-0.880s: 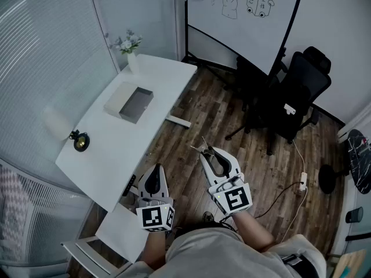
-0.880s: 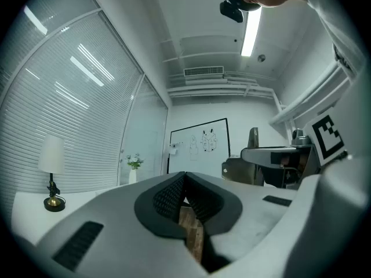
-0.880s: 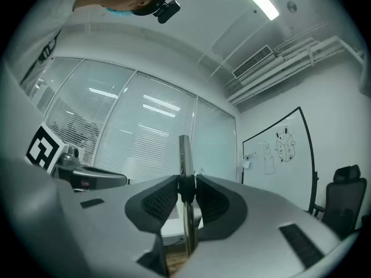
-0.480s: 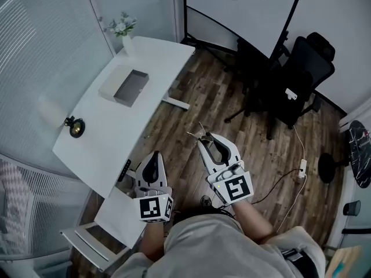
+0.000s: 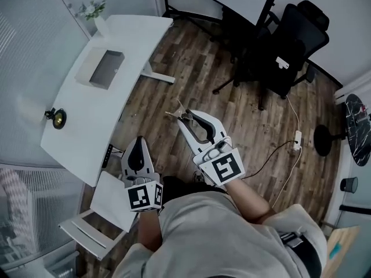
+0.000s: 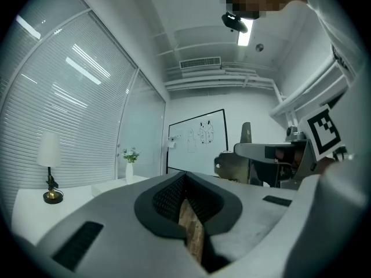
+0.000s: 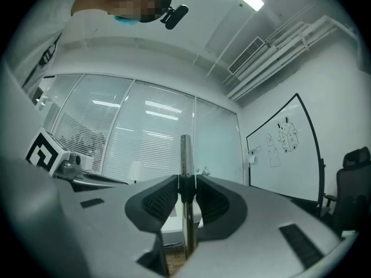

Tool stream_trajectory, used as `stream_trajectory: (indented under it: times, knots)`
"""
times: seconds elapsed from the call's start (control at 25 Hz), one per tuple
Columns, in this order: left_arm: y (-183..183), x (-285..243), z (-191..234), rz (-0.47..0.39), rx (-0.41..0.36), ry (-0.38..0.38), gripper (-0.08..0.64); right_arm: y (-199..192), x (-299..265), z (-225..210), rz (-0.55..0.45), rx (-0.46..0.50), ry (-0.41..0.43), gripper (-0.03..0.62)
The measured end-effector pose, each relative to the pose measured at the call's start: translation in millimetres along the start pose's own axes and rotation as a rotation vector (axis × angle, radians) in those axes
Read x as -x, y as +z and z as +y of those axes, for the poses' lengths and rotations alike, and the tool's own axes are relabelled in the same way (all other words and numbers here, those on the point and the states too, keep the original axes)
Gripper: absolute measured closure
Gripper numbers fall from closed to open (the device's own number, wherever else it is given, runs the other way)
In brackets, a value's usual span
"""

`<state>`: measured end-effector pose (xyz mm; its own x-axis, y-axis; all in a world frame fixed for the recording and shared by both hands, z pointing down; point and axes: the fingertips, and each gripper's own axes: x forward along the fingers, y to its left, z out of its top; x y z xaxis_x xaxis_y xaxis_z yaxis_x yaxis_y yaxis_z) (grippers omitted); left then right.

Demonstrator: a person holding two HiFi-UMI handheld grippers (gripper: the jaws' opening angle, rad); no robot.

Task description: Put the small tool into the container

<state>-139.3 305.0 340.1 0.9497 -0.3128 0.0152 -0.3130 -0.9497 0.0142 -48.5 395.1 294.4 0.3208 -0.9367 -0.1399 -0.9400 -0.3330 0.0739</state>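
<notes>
1. Two hand-held grippers show near the person in the head view. The left gripper (image 5: pixel 138 143) is on the left and the right gripper (image 5: pixel 185 117) is to its right, both over the wooden floor (image 5: pixel 232 114).
2. Left gripper (image 6: pixel 185 181): its fingers (image 6: pixel 162 198) are closed against each other with nothing between them.
3. Right gripper (image 7: pixel 185 193): its fingers (image 7: pixel 155 204) are clamped on the small tool (image 7: pixel 184 155), a thin metal strip standing upright between the pads. In the head view the small tool (image 5: pixel 174 112) sticks out past the tips.
4. The container (image 5: pixel 107 69), an open grey box, lies on the far part of the white bench (image 5: pixel 81 132), well apart from the tool. A lamp (image 5: pixel 57 118) stands near the bench's left edge and a vase (image 5: pixel 98 22) at its far end.
5. Since the earlier frames, the bench and container have shifted toward the upper left of the head view. The right gripper now sits higher and further left, and it still holds the tool.
</notes>
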Motion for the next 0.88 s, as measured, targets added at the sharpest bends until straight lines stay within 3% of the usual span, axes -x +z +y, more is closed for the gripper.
stream_trajectory:
  times: [0.16,0.48,0.88]
  knots:
    - [-10,-11,-9,0.04,-0.001,-0.019,0.537,-17,5,-10,0.057,-0.046,-0.009,0.482]
    - [-22,-78,31,0.041,0.031,-0.05,0.537,-42,-53,-33,0.097,-0.025,-0.038,0.483]
    - [-16,-173,119,0.055,-0.007,-0.131,0.537,-60,-179,-48,0.109,-0.013,-0.078,0.485]
